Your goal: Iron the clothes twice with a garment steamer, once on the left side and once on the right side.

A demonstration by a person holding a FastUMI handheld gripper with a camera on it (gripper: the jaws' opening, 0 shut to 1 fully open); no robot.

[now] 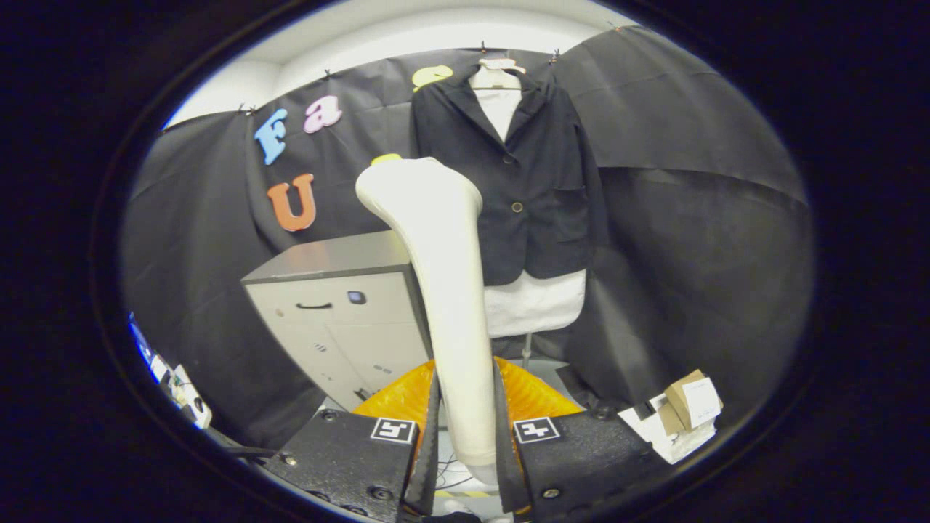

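Black cloth is draping the whole booth, with a strip of pale ceiling showing along the top of the frame. A dark jacket (508, 181) is hanging on a hanger in the upper centre, buttoned over a white garment (534, 303) whose hem is showing below it; it is hanging free and flat, which is leaving both front panels open to a steaming pass. A grey cabinet (341, 319) is standing left of centre, beneath and beside the jacket, and some cardboard boxes (686, 410) are lying in the lower right.

The gripper (466, 436) is sitting at the bottom centre, its fingers pressing from both sides on the handle of the white garment steamer (443, 290). The steamer is rising from between the fingers and leaning toward the upper left, its head reaching up level with the jacket's left sleeve. Gripping low on the handle is probably keeping the head free to meet the cloth.

The head appears to be well short of the fabric, so, judging from this, neither side is yet being steamed. Whether steam is coming out is impossible to tell.
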